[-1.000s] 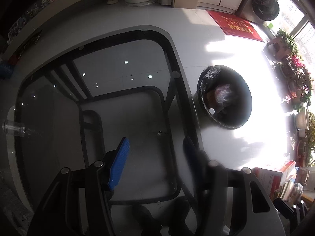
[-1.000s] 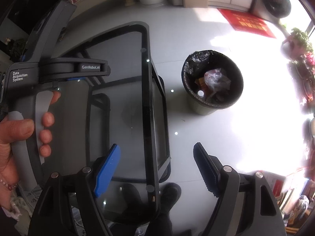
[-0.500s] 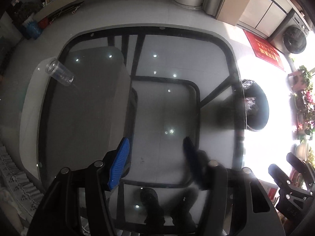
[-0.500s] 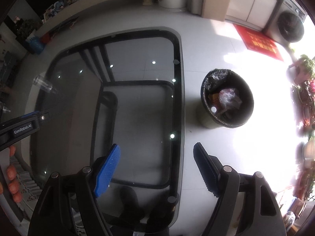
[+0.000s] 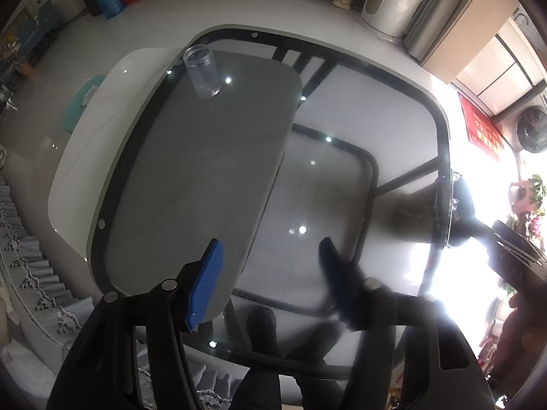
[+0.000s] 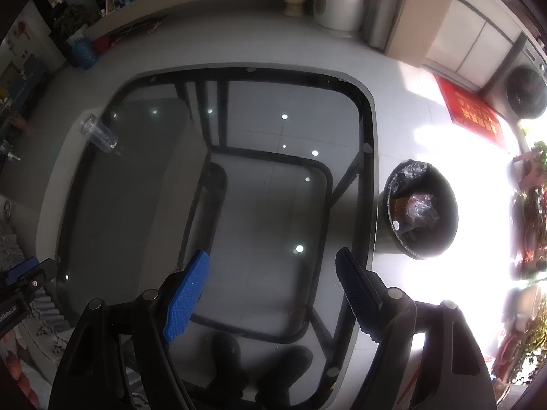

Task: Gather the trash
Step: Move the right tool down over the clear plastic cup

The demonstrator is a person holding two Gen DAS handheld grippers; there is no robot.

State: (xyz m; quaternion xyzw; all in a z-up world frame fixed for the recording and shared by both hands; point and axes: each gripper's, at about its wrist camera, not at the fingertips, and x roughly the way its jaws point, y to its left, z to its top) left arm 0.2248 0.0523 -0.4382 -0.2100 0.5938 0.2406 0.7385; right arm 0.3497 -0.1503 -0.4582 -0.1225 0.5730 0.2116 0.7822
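A clear plastic cup (image 5: 201,71) stands on the far left part of the glass table (image 5: 205,177); the right wrist view shows the cup (image 6: 99,134) at the table's (image 6: 130,184) left edge. My left gripper (image 5: 270,273) hangs open above the table's middle, nothing between its blue pads. My right gripper (image 6: 271,283) is also open and empty, over the table's right half. A black bin (image 6: 422,210) lined with a bag and holding trash stands on the floor right of the table; in the left wrist view the bin (image 5: 458,205) is partly washed out by glare.
A red mat (image 6: 475,116) and a washing machine (image 6: 524,92) lie at the far right. Potted plants (image 6: 533,205) line the bright right side. A blue basket (image 5: 110,0) stands far left. The person's shoes (image 6: 259,369) show through the glass. A lace-covered seat (image 5: 27,256) borders the left.
Both grippers have swept left over the table, away from the bin. The cup has come closer to centre in the left wrist view. Jaws stayed open.
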